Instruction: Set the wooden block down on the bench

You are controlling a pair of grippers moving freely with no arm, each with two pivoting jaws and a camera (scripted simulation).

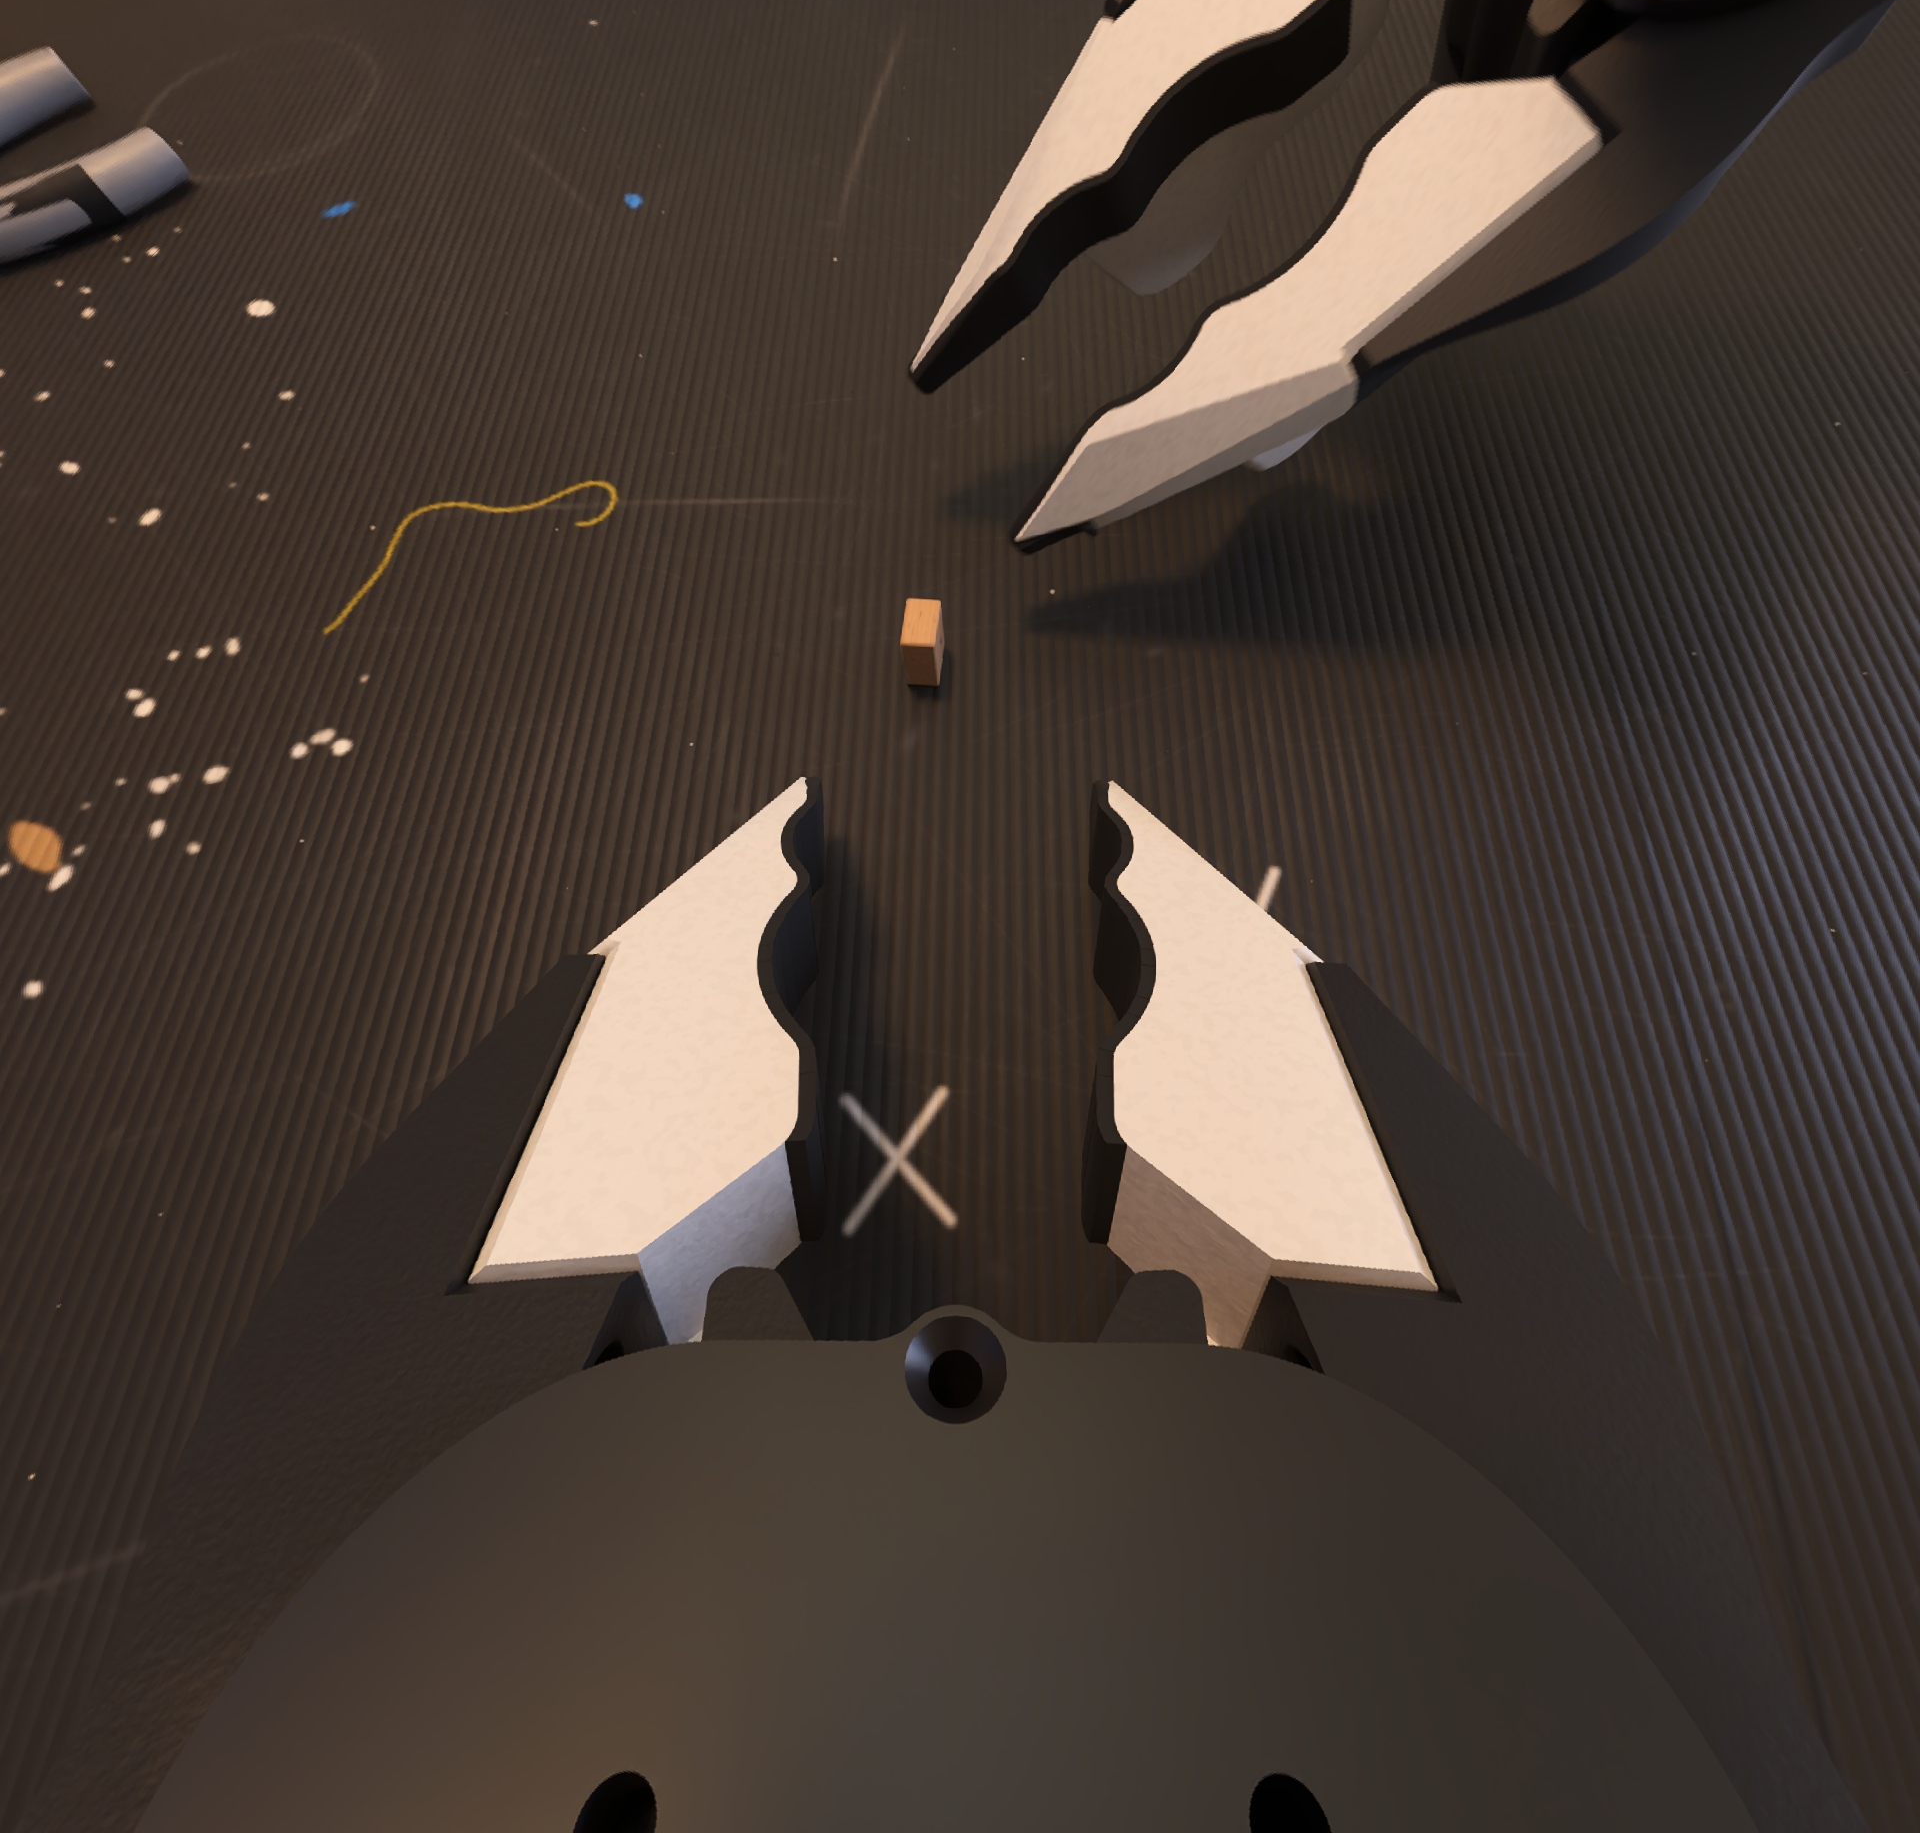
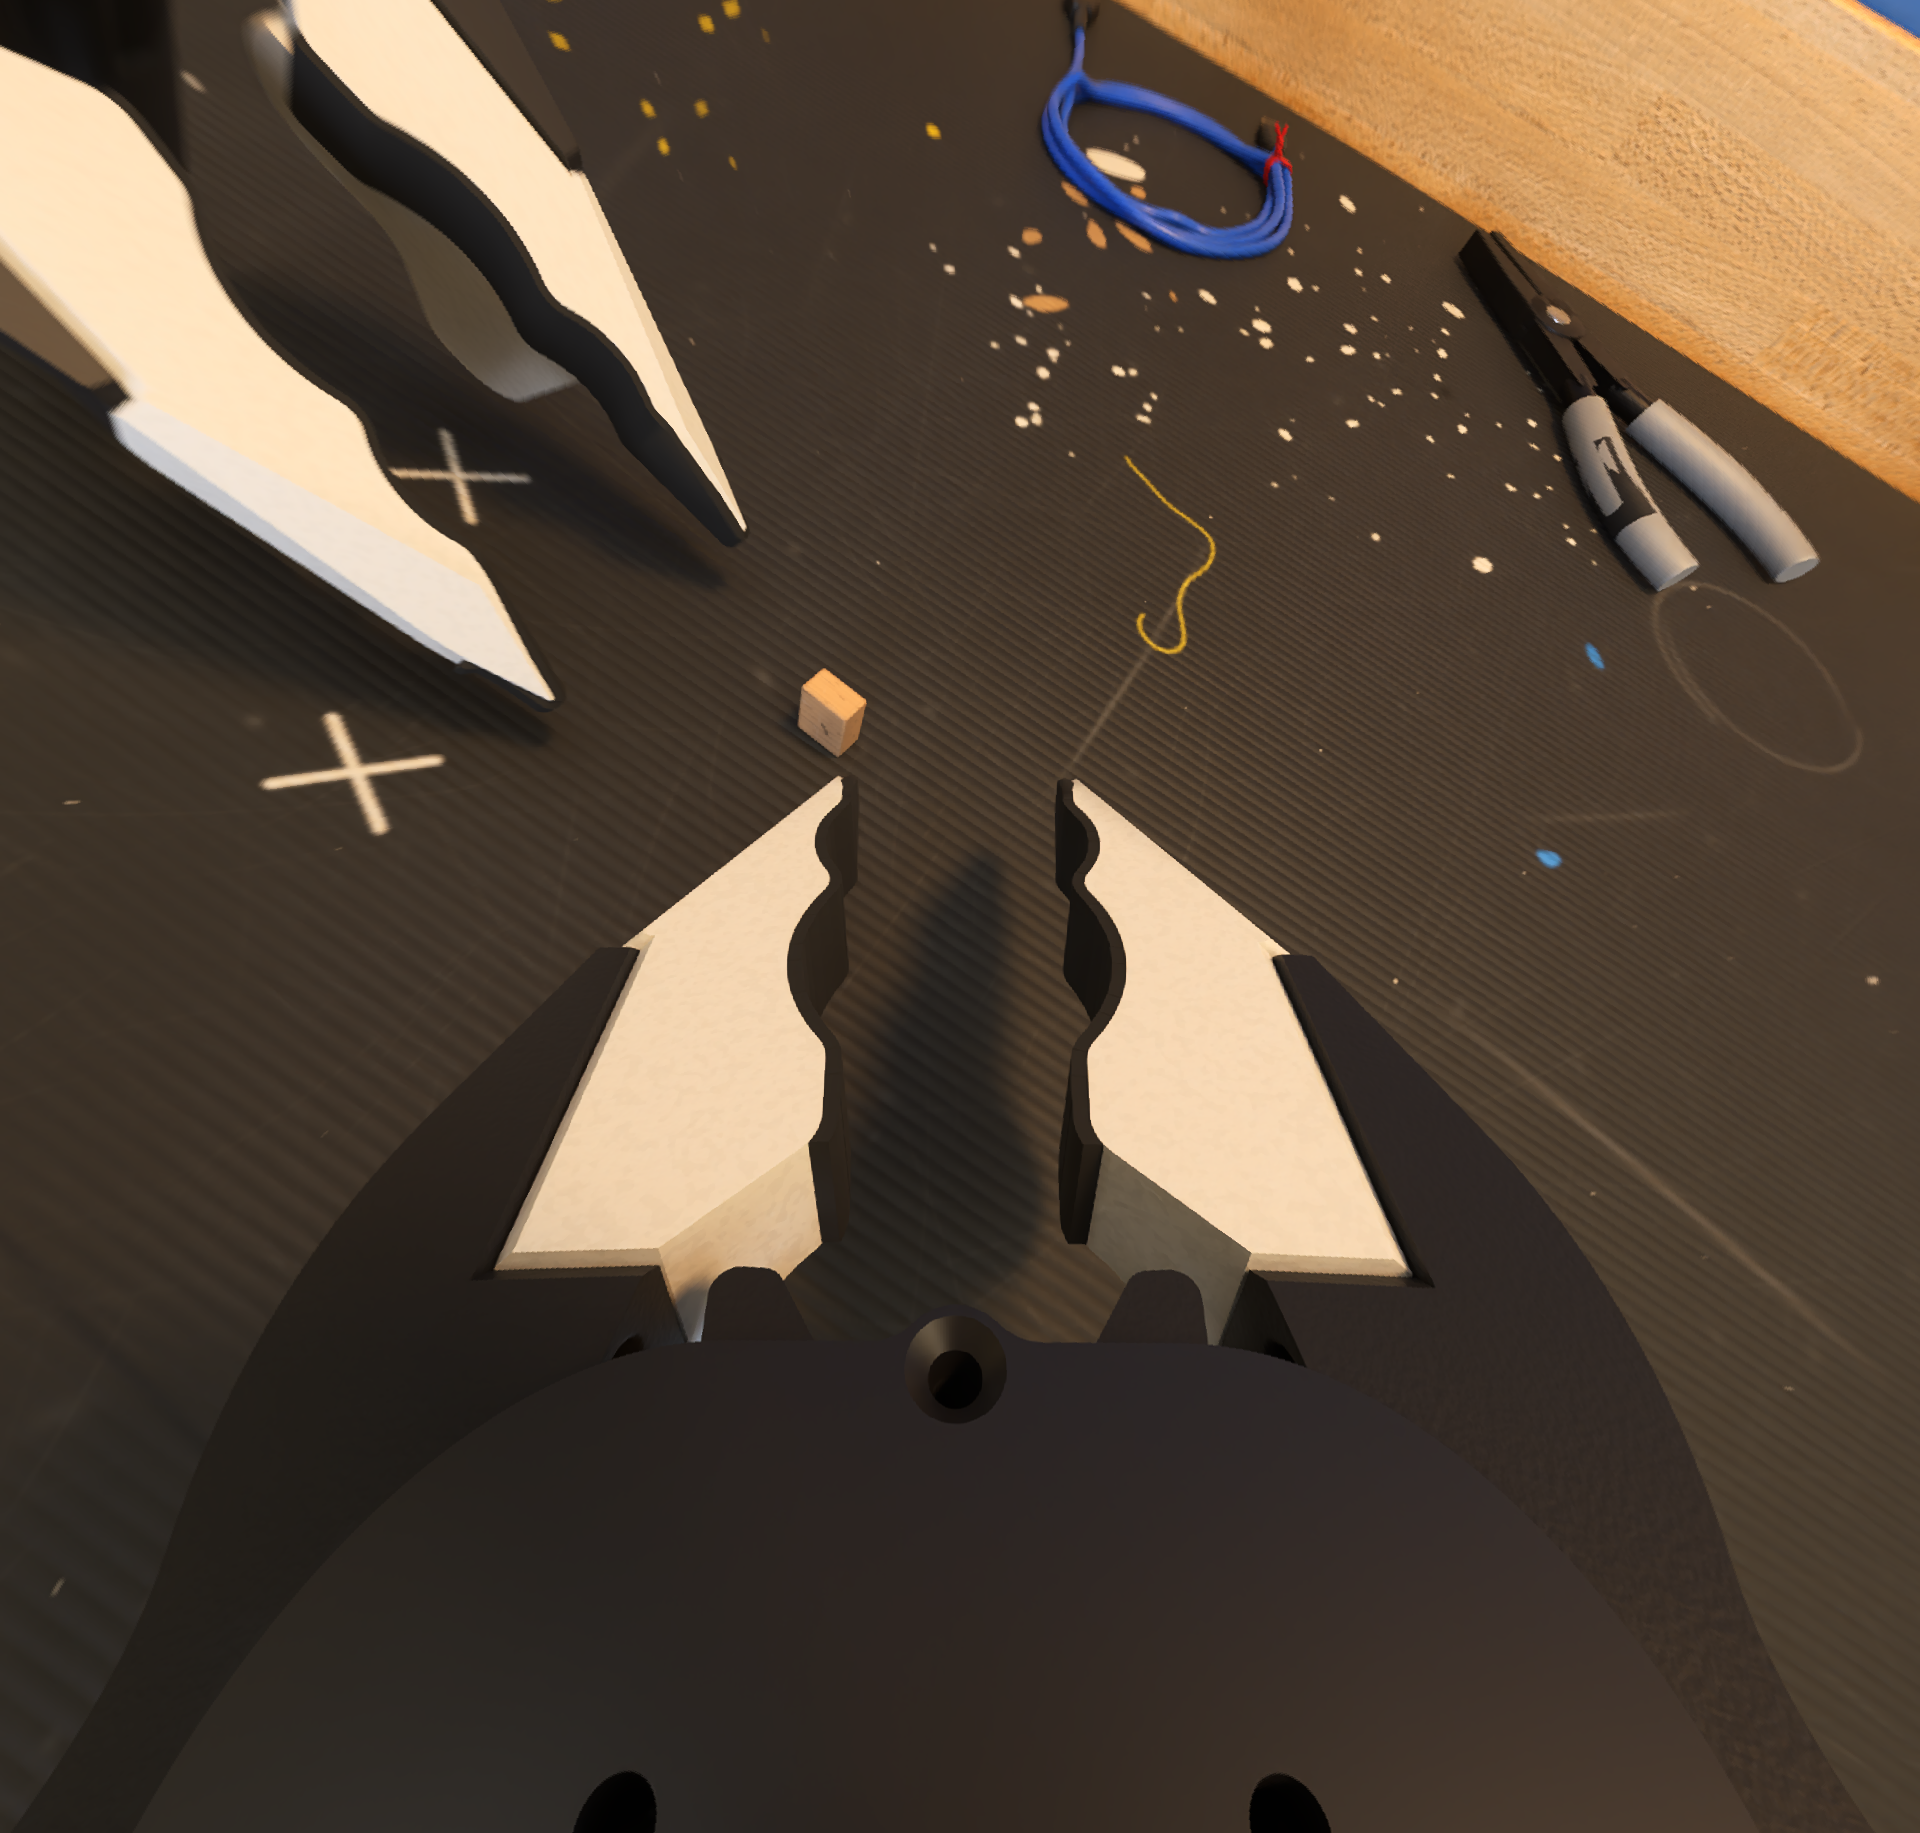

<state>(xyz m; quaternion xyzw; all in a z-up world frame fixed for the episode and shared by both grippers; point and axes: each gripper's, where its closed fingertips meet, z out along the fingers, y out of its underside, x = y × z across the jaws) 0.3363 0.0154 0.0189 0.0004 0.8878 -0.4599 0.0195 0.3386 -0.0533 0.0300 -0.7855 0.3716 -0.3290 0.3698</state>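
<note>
A small wooden block (image 1: 922,640) stands on the dark ribbed bench mat (image 1: 1558,848), free of both grippers. My left gripper (image 1: 954,796) is open and empty, its tips a short way in front of the block. The right gripper (image 1: 971,458) shows at upper right of the left wrist view, open, its tips just beyond the block. In the right wrist view the block (image 2: 831,710) sits just ahead and left of my open, empty right gripper (image 2: 954,794). The left gripper (image 2: 644,620) comes in from the upper left, open.
Grey-handled pliers (image 2: 1621,433) lie by a wooden wall (image 2: 1507,121) at right, also at far left of the left wrist view (image 1: 73,173). A blue cable coil (image 2: 1169,173), a yellow thread (image 2: 1179,557), chalk crosses (image 2: 353,770) and paint specks mark the mat.
</note>
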